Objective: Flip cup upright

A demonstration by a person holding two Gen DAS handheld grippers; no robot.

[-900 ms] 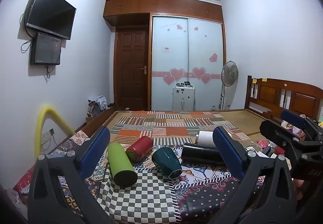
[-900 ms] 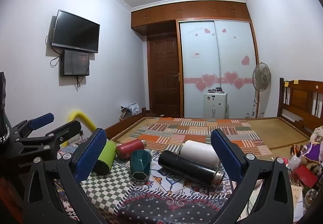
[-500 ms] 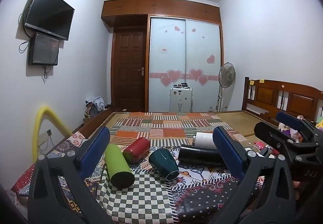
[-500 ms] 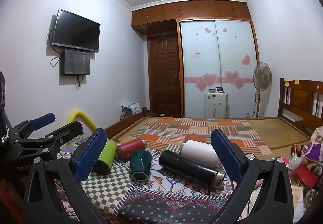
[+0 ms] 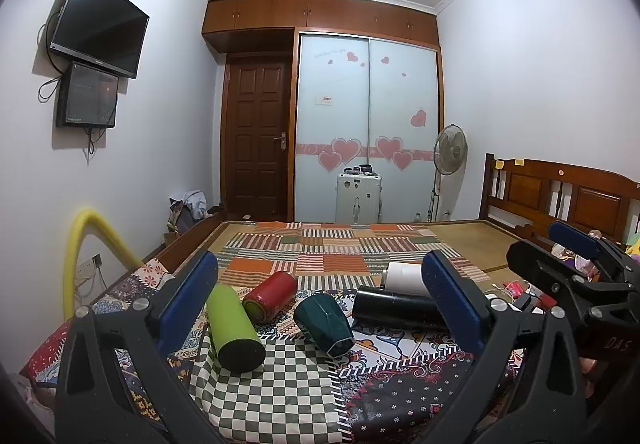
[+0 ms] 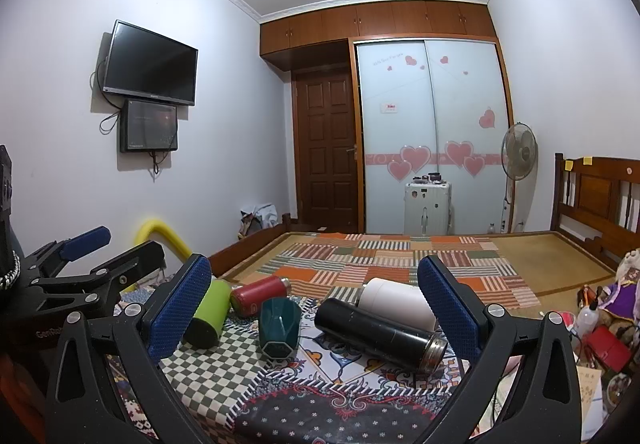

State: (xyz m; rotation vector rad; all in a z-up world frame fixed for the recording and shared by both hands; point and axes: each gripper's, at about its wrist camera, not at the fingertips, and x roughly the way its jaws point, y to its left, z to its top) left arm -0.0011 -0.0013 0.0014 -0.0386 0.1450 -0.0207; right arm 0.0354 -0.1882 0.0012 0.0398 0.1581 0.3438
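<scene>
Several cups lie on their sides on the patterned cloth of a bed. A lime green cup (image 5: 234,326) lies at left, a red one (image 5: 270,296) behind it, a faceted dark green cup (image 5: 324,318) in the middle, a black flask (image 5: 396,308) and a white cup (image 5: 404,276) at right. They also show in the right wrist view: green (image 6: 208,310), red (image 6: 258,294), dark green (image 6: 279,328), black (image 6: 378,328), white (image 6: 396,300). My left gripper (image 5: 320,298) is open and empty, short of the cups. My right gripper (image 6: 314,304) is open and empty, also short of them.
The checked cloth (image 5: 272,392) covers the near bed edge. A wooden headboard (image 5: 560,196) stands at right, with clutter (image 6: 604,324) beside it. A yellow foam tube (image 5: 86,244) arches at left. A wardrobe, door, suitcase (image 5: 358,198) and fan stand far back.
Both grippers stay open. The left view has tilted slightly, so the cups sit a little lower and nearer in it. The cups have not moved.
</scene>
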